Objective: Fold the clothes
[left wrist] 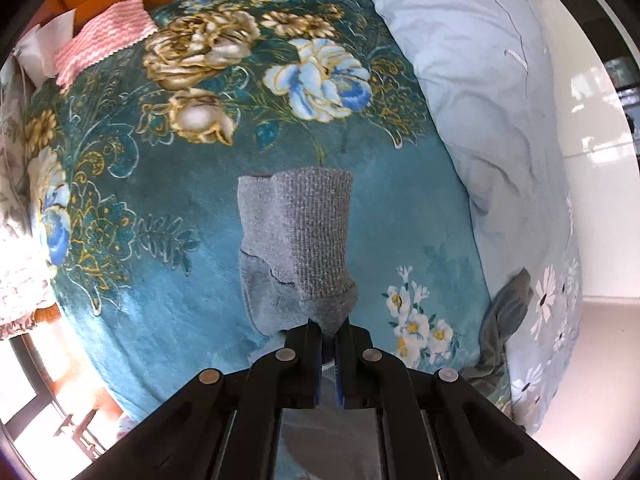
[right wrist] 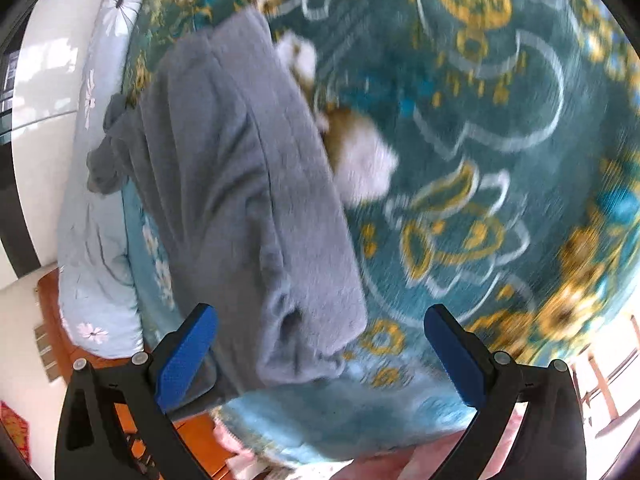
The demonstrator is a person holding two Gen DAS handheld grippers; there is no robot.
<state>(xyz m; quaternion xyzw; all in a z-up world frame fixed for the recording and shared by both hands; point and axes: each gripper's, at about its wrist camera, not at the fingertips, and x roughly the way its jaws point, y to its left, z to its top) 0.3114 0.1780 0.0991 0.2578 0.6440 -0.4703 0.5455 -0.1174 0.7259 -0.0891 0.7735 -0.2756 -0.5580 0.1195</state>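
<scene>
The teal floral blanket (left wrist: 192, 264) and grey garment (left wrist: 296, 248) are viewed closely from above by both wrist cameras, from differing angles

text: none readable | labels, brands, numbers, signs: none legible in either wrist view | right wrist view: heavily motion-blurred, fine detail cannot be told | red-and-gold patch (right wrist: 14, 430) at 8 o'clock of right wrist view: pattern only, too small and blurred to read any characters
</scene>
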